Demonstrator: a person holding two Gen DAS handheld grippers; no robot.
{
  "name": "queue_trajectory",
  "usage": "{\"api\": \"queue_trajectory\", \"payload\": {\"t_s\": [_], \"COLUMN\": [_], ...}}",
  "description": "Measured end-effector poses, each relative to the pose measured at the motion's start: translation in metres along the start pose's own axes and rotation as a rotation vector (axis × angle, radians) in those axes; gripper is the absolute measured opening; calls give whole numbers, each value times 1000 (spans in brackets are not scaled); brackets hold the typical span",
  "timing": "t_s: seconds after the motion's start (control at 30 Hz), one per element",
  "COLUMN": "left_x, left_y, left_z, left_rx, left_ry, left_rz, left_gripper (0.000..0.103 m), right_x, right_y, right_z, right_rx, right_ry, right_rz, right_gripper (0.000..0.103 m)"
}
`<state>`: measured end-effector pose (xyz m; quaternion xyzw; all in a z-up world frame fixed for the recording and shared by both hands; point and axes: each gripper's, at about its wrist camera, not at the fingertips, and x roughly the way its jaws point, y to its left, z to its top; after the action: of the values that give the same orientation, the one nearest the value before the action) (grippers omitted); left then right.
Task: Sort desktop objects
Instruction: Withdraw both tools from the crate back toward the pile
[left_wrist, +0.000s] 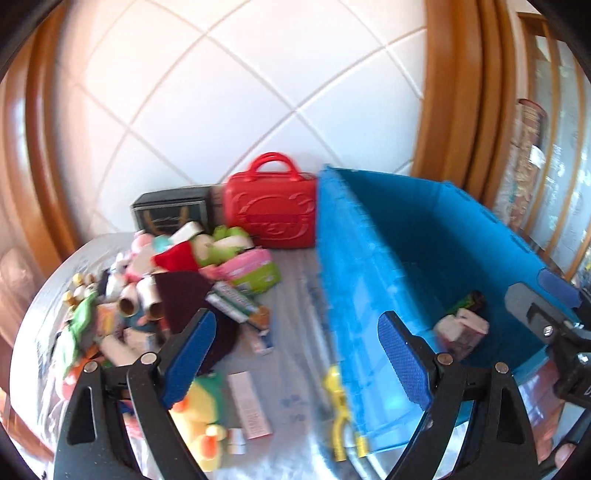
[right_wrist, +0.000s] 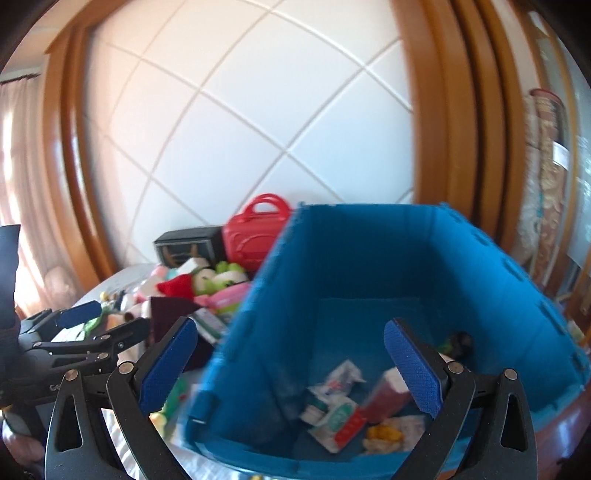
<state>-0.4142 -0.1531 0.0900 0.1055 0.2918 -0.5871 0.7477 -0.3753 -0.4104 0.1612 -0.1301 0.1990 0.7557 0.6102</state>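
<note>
Home: curtain (right_wrist: 14, 155), plush toys (left_wrist: 218, 243)

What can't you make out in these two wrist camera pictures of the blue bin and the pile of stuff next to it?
- Blue bin, left wrist view: its floor, mostly hidden by the near wall.
- Packets in the bin, right wrist view: labels blurred.
- Pile, left wrist view: small items blurred, the near ones behind the left gripper.
- Black box: its base hidden by the pile.
</note>
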Motion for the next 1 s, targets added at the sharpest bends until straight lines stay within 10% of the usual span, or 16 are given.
{"api": "queue_trajectory", "payload": {"t_s": [0.37, 0.57, 0.83, 1.0], "left_x": [27, 58, 114, 153], "left_y": [197, 283, 316, 309], "left_z": [-75, -127, -155, -168], "left_rx": [-136, -224, -251, -224], "left_ry": [198, 344, 435, 501], "left_rz": [226, 211, 119, 92], "left_gripper": [90, 90, 80, 63], "right_x": [55, 106, 156, 176], "right_y": [153, 201, 198, 182], "right_z": [-31, -82, -154, -190], "right_rx": [-133, -127, -24, 13], "right_ry": [137, 326, 534, 638], "right_rz": [169, 161, 63, 10], "right_gripper": [103, 103, 103, 80]}}
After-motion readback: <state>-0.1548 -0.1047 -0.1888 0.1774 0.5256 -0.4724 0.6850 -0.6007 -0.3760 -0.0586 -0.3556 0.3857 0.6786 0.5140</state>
